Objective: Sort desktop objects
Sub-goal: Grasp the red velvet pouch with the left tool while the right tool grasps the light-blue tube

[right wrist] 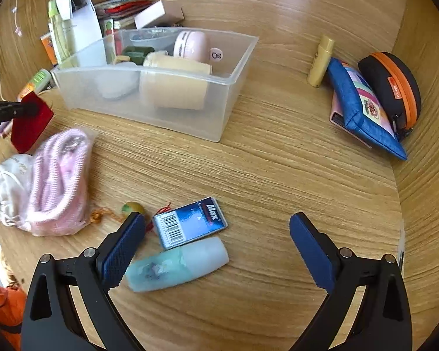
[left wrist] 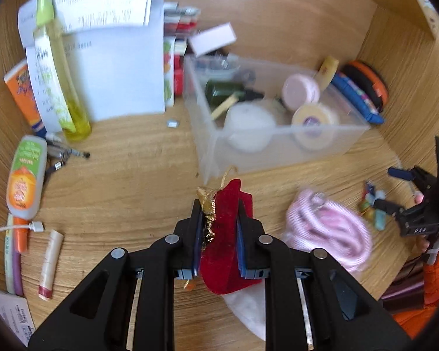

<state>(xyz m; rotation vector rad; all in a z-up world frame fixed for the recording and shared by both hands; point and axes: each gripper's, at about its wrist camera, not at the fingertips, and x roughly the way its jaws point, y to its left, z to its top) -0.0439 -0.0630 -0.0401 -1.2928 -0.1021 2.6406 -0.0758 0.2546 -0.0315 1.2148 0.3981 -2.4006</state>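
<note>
My left gripper is shut on a red velvet pouch with gold trim, lifted off the wooden desk just in front of the clear plastic bin. From the right wrist view the same red pouch hangs at the far left in the left gripper. The clear bin holds jars, a tape roll and a green bottle. My right gripper stands open low over the desk, with a blue Max staple box and a pale teal bottle between its fingers, untouched.
A pink knitted bundle lies right of the red pouch, on a white cloth bag. Bottles, tubes and papers crowd the left. A blue pouch, an orange-rimmed black case and a yellow tube sit at the right wall.
</note>
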